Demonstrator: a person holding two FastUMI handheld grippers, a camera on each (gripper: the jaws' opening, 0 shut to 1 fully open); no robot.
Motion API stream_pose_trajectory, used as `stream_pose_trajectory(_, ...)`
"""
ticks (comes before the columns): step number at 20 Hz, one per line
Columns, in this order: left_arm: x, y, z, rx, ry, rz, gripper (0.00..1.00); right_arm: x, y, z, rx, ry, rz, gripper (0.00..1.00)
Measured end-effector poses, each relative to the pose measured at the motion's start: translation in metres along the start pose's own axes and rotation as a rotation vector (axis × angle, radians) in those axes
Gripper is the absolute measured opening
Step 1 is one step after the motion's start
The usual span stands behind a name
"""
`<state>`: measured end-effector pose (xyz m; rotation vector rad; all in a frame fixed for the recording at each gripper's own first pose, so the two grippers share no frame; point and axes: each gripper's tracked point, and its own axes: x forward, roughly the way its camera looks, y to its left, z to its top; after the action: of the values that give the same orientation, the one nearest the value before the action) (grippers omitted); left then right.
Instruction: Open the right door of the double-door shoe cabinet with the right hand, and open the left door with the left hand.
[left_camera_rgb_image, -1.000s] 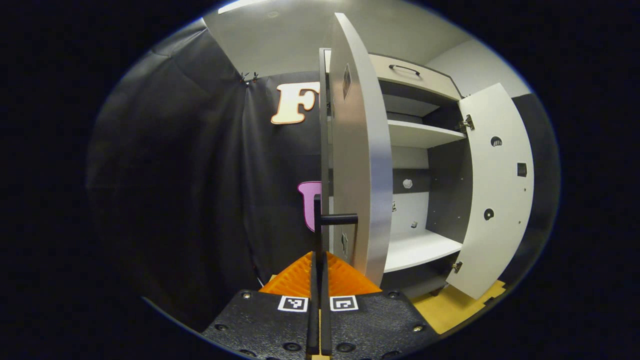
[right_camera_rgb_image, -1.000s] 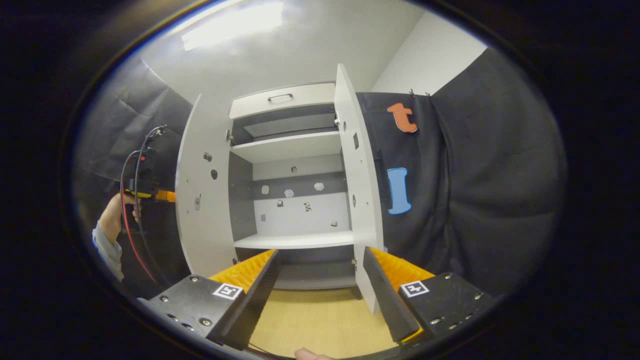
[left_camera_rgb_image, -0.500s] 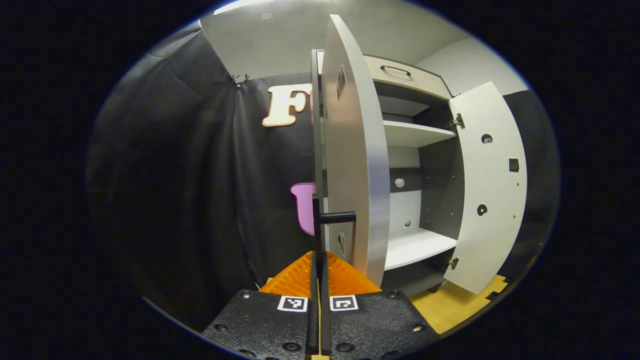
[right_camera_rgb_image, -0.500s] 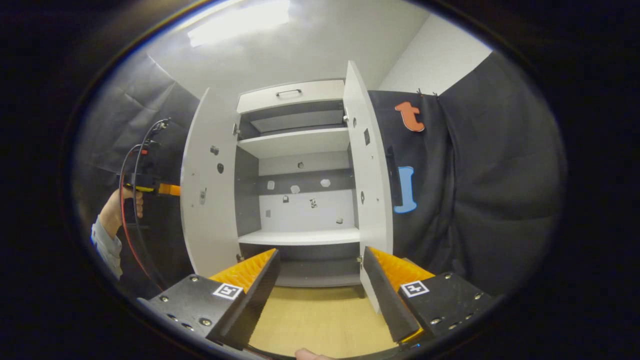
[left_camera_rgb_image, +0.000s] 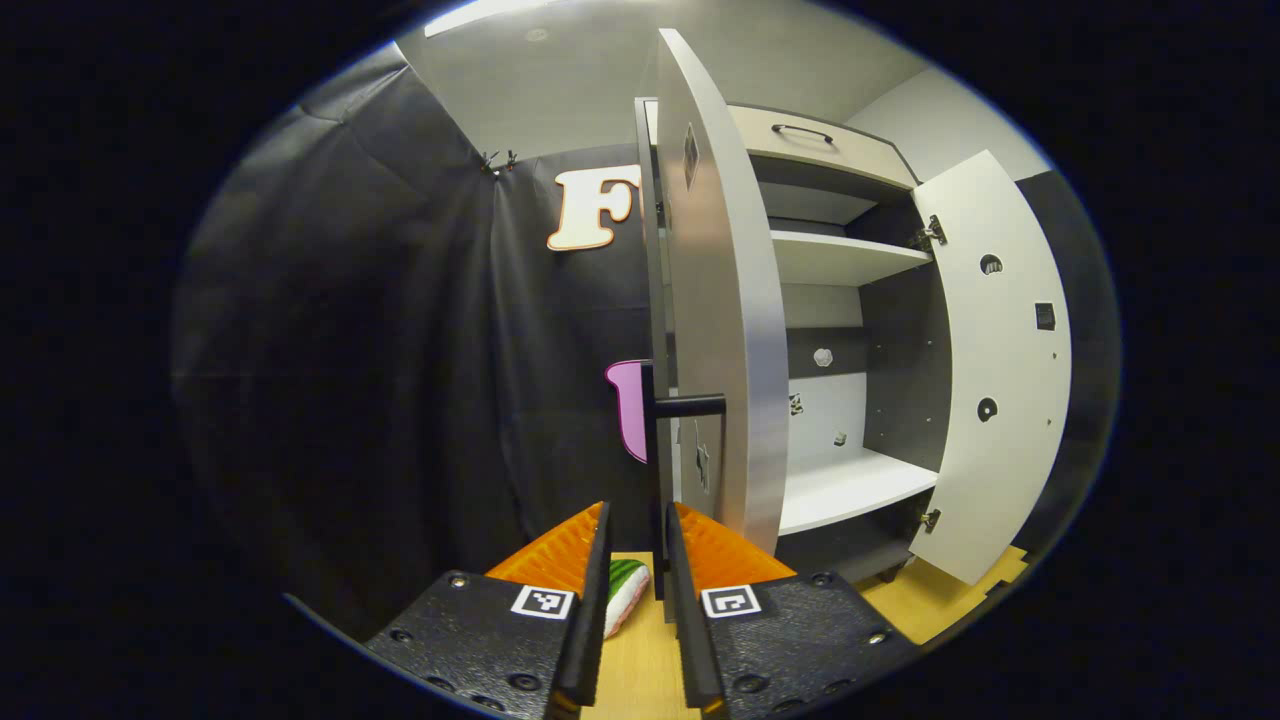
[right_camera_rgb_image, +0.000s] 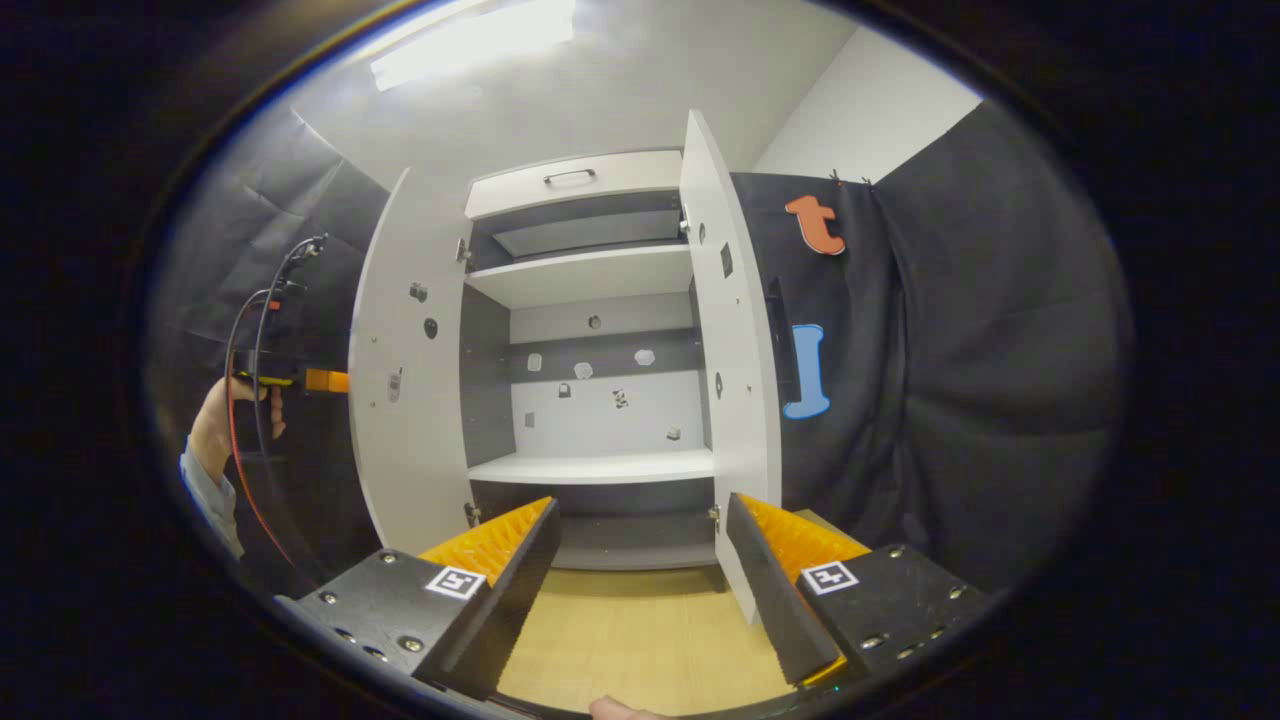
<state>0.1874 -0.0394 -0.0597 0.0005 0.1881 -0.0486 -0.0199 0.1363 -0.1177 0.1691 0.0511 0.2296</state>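
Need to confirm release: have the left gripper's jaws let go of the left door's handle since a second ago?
Yes. The left gripper jaws have parted on either side of the black handle.

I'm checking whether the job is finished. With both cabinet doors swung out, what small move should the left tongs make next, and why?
Probably draw the left tongs straight back. Their fingers stand apart around the left door's black handle without pressing it, and both the left door and right door already stand wide open.

Light yellow wooden floor (right_camera_rgb_image: 640, 640) carries the white, dark-sided shoe cabinet (right_camera_rgb_image: 590, 545), standing at its far edge. A small green-and-white object (left_camera_rgb_image: 624, 592) lies on the floor (left_camera_rgb_image: 630, 675) near the cabinet's left door; identity unclear.
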Motion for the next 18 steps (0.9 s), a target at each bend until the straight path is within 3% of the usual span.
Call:
stream_pose_trajectory(3,-0.009,0.003,-0.005,-0.010,0.015,0.018,0.58,0.001,0.000,0.001,-0.006,0.000,-0.004,0.99)
stream_pose_trajectory(7,-0.023,0.003,-0.009,-0.004,0.036,0.033,0.80,0.003,0.003,0.002,-0.003,-0.001,-0.006,0.99)
stream_pose_trajectory(13,-0.037,-0.002,0.005,0.020,-0.026,0.049,0.93,0.003,0.010,0.007,-0.018,-0.007,0.005,0.99)
stream_pose_trajectory(18,-0.048,-0.018,0.009,0.037,-0.056,0.034,0.93,0.000,0.009,0.019,-0.010,-0.033,0.001,0.99)
